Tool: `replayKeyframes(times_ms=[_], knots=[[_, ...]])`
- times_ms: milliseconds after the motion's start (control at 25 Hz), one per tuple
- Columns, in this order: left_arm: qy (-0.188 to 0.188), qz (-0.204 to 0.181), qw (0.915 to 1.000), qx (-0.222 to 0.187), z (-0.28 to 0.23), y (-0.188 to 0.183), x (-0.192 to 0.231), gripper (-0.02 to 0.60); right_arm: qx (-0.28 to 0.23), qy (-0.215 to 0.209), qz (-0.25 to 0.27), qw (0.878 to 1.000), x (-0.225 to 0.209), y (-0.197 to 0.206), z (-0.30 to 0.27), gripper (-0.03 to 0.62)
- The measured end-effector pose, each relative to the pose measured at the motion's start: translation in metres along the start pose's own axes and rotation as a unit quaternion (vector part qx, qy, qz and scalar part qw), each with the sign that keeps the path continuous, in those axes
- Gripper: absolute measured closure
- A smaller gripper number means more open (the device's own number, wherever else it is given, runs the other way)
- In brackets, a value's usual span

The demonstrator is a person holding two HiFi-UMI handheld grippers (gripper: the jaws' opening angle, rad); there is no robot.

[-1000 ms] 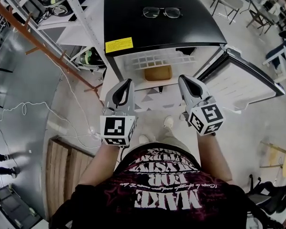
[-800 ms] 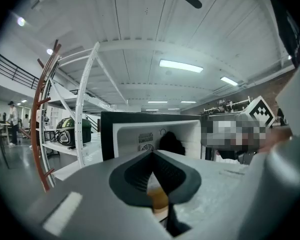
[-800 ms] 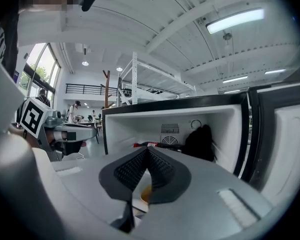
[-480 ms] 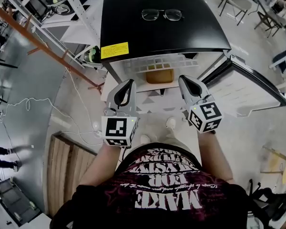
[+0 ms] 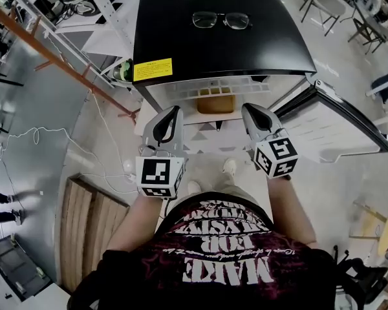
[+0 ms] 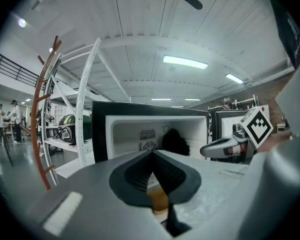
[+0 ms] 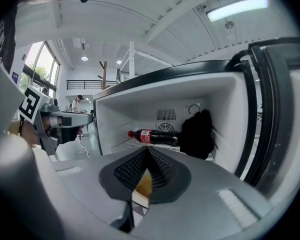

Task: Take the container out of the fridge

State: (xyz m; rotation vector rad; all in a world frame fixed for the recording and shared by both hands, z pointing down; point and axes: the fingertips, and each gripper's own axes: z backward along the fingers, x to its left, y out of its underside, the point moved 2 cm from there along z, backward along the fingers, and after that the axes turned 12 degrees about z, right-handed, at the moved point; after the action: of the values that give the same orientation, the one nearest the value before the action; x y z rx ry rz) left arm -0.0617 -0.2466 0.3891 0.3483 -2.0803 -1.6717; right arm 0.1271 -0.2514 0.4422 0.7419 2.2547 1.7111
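Observation:
A small black fridge [image 5: 223, 44] stands with its door [image 5: 330, 118] swung open to the right. An orange-brown container [image 5: 215, 103] sits on the shelf just inside the opening. My left gripper [image 5: 173, 112] and right gripper [image 5: 249, 110] hover side by side in front of the opening, short of the container, both shut with nothing held. The left gripper view shows its closed tips [image 6: 152, 153] and a bit of the container [image 6: 158, 200] below them. In the right gripper view the container [image 7: 144, 183] also peeks from under the gripper's shut tips [image 7: 146, 150].
Eyeglasses [image 5: 221, 19] lie on the fridge top. Inside are a cola bottle [image 7: 155, 136] lying down and a black bundle [image 7: 197, 133] at the back right. A white metal rack [image 5: 84, 18] stands left of the fridge, and a wooden pallet [image 5: 90, 228] and cables lie on the floor.
The head view has drifted slightly, so the fridge sits a little higher and more to the left. Both grippers stay shut at about the same spot before the opening.

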Motion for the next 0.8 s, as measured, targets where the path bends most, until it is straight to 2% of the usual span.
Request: replayKeyframes(times_ms=[440,800], knots=[[0.0,-0.001,1.0,0.006,0.004,0.004,-0.002,0.581,0.012,-0.008,0.003,1.0,0.003,0.021,-0.013,0.569],[0.004,-0.003,0.9999,0.011,0.011,0.006,-0.002,0.581,0.038,0.005,0.003,0.999,0.001,0.043,-0.021,0.569]])
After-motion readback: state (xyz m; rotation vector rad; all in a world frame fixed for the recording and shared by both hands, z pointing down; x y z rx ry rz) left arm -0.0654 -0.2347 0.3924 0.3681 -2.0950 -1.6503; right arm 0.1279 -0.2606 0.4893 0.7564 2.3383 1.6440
